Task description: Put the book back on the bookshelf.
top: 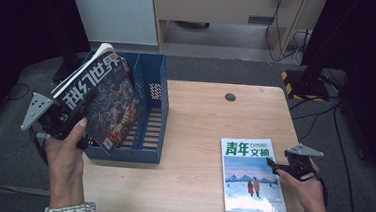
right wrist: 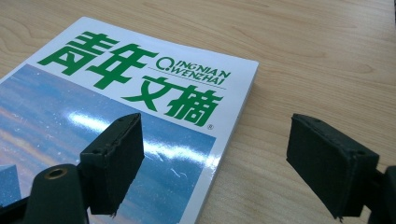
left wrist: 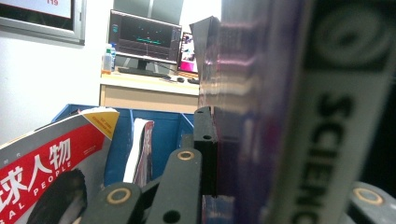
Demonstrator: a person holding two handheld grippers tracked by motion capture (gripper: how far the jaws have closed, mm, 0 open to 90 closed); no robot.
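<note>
1. Blue plastic makes up the file rack [top: 150, 133] at the left of the wooden table [top: 200, 117] in the high view, its slatted compartments open toward the top.
2. Above the rack's left part, in the left-middle of that frame, the left gripper [top: 59, 119] is clamped on a dark science-fiction magazine [top: 104, 97], which is lifted and tilted, its white spine with large Chinese characters facing up and left.
3. The left hand [top: 67, 152] wraps the gripper's handle, thumb touching the magazine's lower cover.
4. In the left gripper view the black jaws press against the magazine [left wrist: 280, 112], which takes up the right half of the frame, with part of the word "SCIENCE" readable on its spine.
5. Lower left in that view a red-covered magazine [left wrist: 51, 163] leans in the rack, and a thin one [left wrist: 140, 149] stands beside it against the blue wall [left wrist: 168, 128].
6. At the lower right of the high view a white magazine with green title characters [top: 251, 173] lies flat on the table.
7. The right gripper [top: 284, 168] sits at that magazine's right edge, jaws spread apart.
8. In the right gripper view one jaw hangs over the glossy cover [right wrist: 116, 126] and the other over bare wood [right wrist: 303, 56], neither clearly touching.
</note>
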